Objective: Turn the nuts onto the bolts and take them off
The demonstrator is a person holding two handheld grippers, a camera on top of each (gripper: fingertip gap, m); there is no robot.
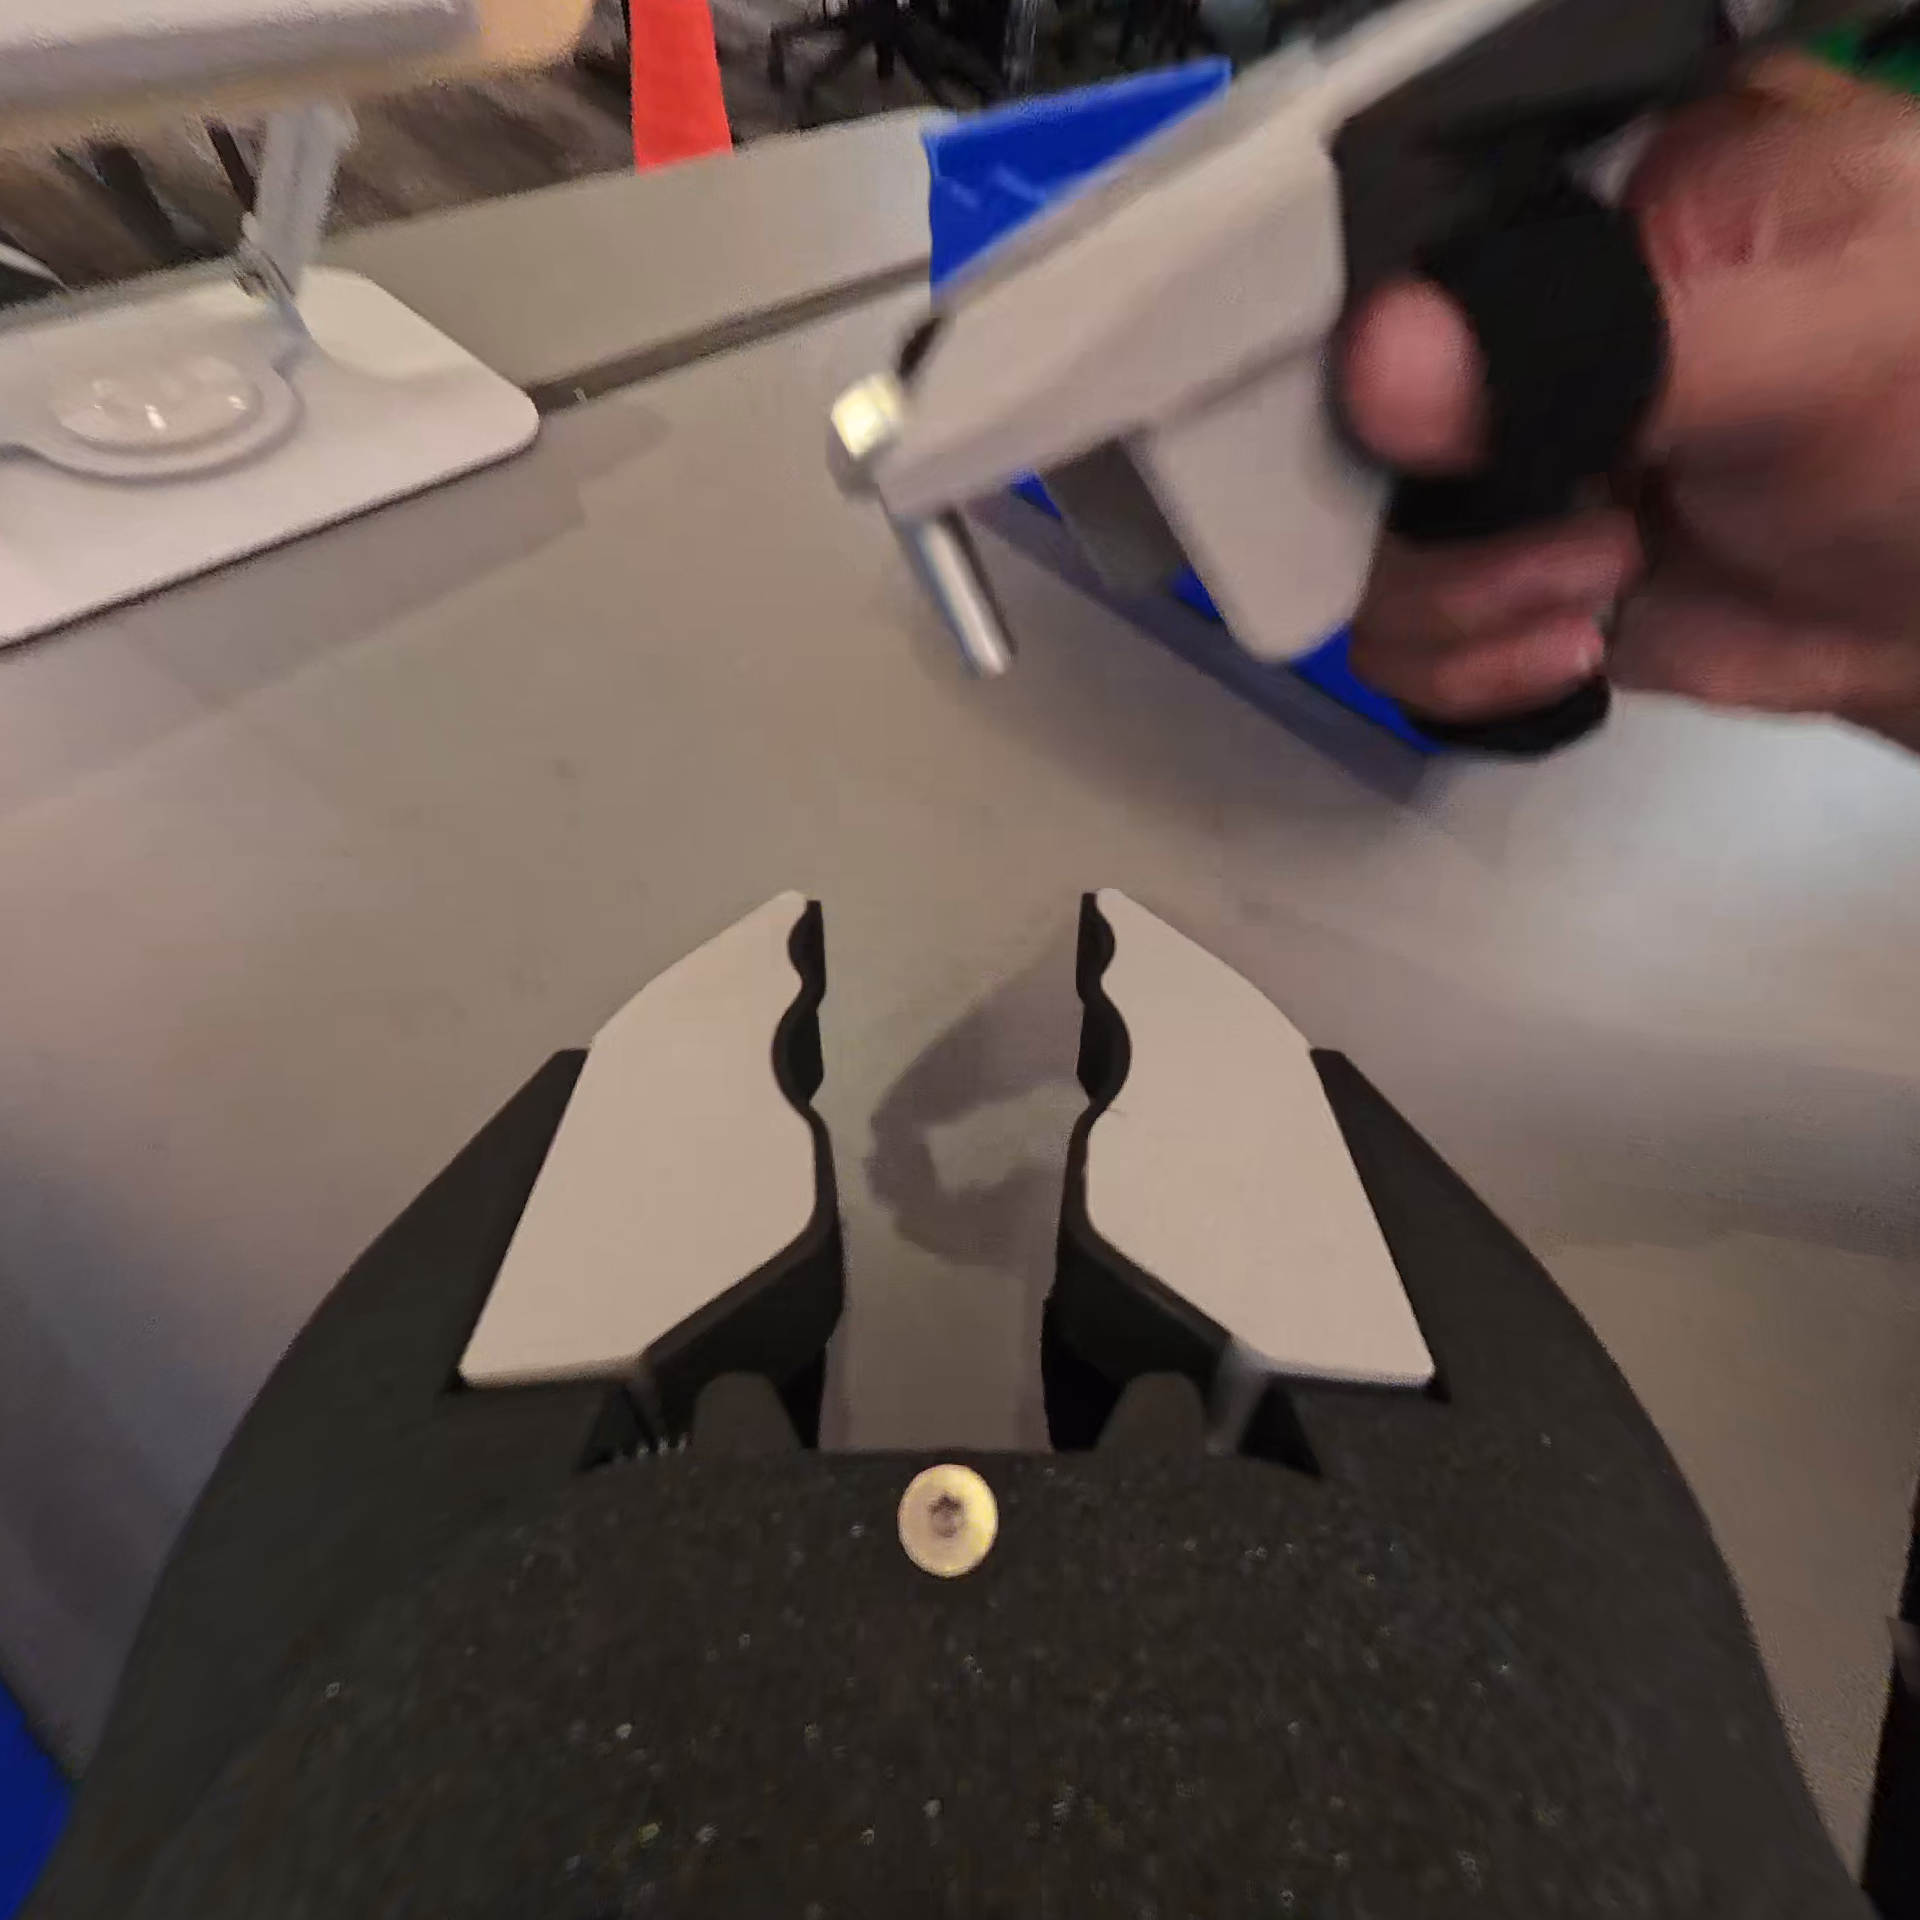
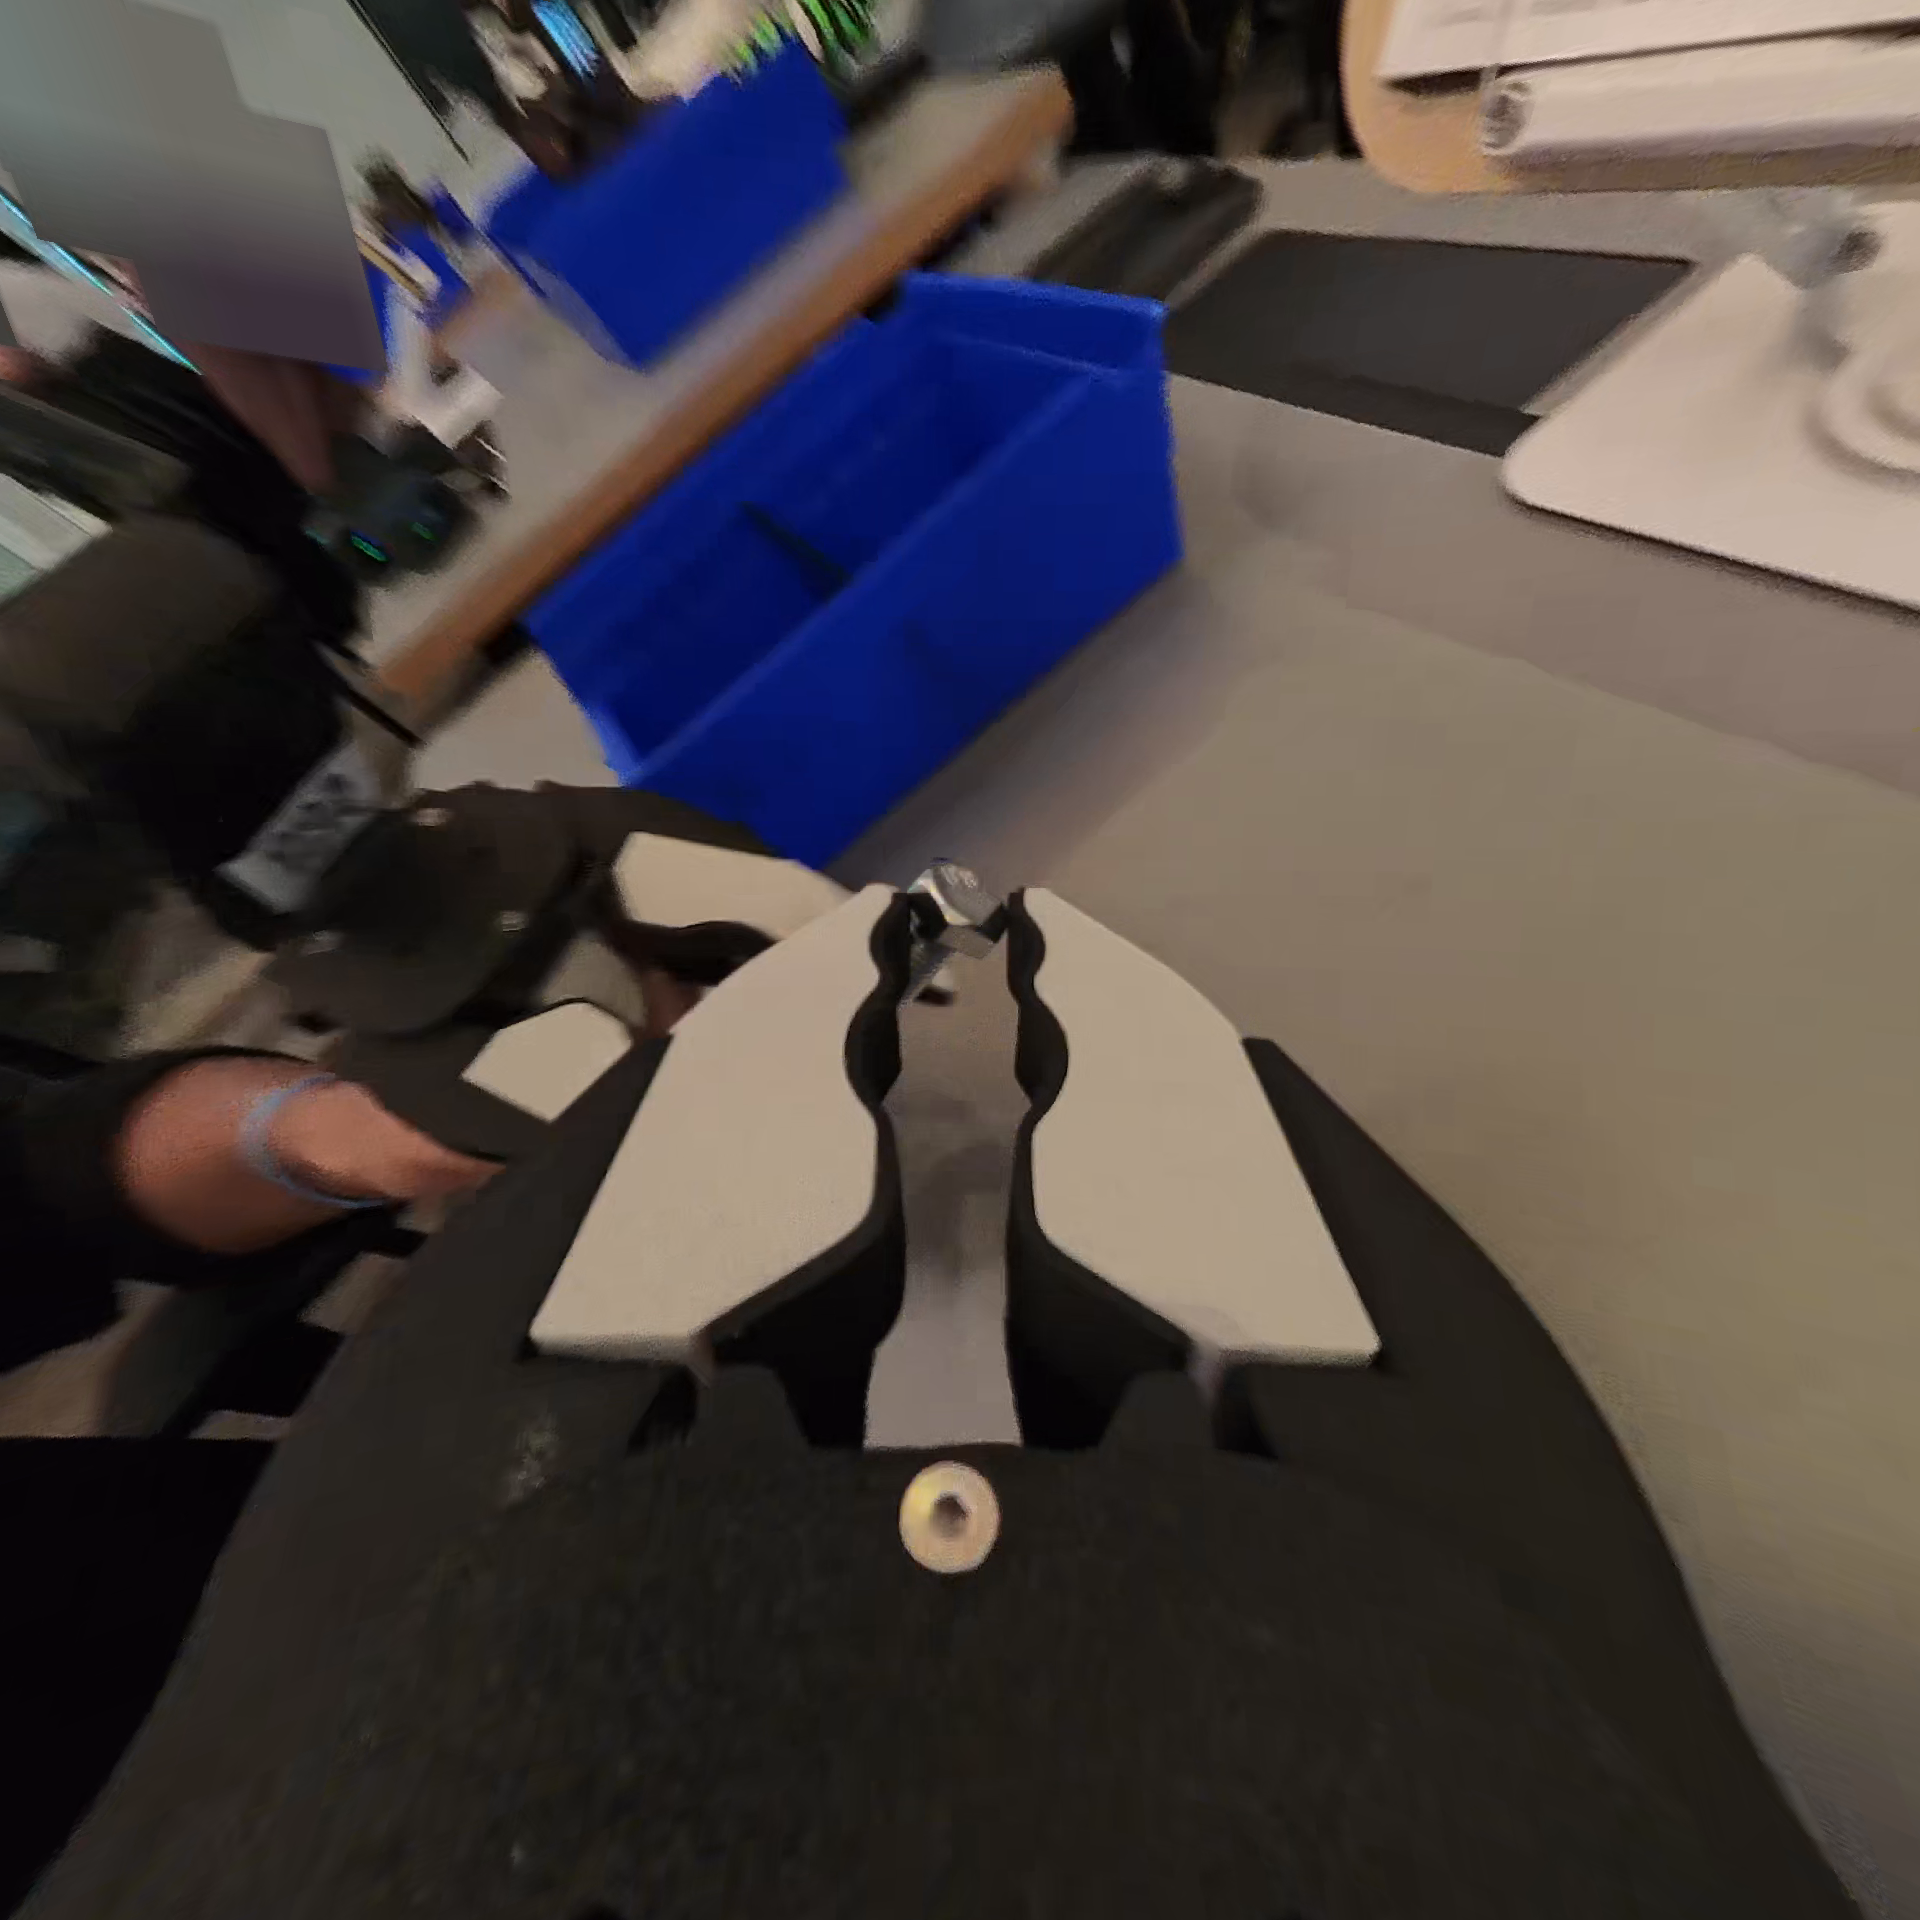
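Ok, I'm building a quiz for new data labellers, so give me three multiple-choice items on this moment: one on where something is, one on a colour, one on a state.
1. Where is the bolt?
A. Lying in the bin
B. Between the right gripper's fingertips
C. On the white stand base

2. What colour is the bin on the grey table?
A. Blue
B. Red
C. Yellow

3. What state is the left gripper in?
A. Shut on a nut
B. Shut on the bolt
C. Open and empty

Answers:
1 B: the right wrist view shows the bolt's hex head pinched at the fingertips, and the left wrist view shows its shank hanging below them.
2 A: both views show a blue bin.
3 C: in the left wrist view the fingers stand apart with only bare table between them.
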